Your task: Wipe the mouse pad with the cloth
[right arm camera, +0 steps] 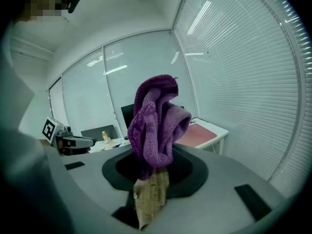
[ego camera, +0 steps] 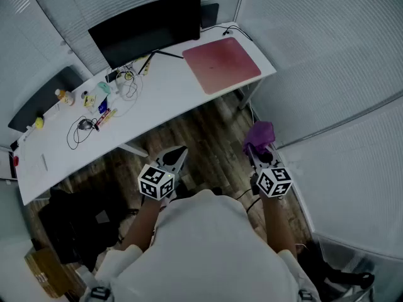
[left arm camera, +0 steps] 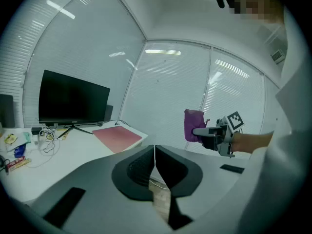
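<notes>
A pink mouse pad [ego camera: 221,65] lies on the right end of the white desk [ego camera: 164,102]; it also shows in the left gripper view as the mouse pad [left arm camera: 117,137] and in the right gripper view as the mouse pad [right arm camera: 197,134]. My right gripper [ego camera: 252,148] is shut on a bunched purple cloth [ego camera: 260,135], held over the wood floor short of the desk. The cloth [right arm camera: 156,123] stands up from the right gripper [right arm camera: 148,172]. My left gripper [ego camera: 178,158] is shut and empty, also short of the desk; its jaws meet at the left gripper [left arm camera: 154,161].
A black monitor [ego camera: 146,27] stands at the desk's back. Cables, a bottle [ego camera: 63,97] and several small items lie on the desk's left half. A dark bag [ego camera: 79,222] sits on the floor at left. Blind-covered glass walls [ego camera: 334,74] close the room at right.
</notes>
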The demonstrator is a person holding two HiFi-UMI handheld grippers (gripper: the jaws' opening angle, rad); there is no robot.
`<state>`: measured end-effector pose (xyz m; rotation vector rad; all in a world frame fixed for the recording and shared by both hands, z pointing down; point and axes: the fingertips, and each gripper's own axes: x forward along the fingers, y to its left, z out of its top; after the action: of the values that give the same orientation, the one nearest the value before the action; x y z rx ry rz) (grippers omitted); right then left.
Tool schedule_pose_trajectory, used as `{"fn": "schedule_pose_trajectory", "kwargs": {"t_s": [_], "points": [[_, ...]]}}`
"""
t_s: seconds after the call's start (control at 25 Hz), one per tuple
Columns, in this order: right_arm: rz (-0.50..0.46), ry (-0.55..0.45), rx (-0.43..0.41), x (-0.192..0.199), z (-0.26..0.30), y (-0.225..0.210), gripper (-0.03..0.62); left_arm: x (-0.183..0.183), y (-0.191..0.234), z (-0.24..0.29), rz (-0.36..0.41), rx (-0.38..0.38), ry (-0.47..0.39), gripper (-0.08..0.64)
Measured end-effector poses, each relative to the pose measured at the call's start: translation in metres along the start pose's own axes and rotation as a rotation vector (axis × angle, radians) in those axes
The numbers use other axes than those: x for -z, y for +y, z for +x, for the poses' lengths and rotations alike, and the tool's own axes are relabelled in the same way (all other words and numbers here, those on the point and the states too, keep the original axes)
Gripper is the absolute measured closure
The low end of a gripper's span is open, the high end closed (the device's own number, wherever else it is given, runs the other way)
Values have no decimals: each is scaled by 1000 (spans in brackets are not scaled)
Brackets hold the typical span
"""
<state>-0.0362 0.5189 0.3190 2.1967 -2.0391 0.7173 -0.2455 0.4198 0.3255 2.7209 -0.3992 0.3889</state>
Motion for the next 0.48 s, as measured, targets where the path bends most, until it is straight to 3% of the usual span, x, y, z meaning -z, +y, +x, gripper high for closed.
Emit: {"fn": "schedule_pose_trajectory", "kwargs": {"t_s": [0.48], "points": [[6,-6,11,-1,7,-2,465,-2,8,4,3,4,2,537]]}}
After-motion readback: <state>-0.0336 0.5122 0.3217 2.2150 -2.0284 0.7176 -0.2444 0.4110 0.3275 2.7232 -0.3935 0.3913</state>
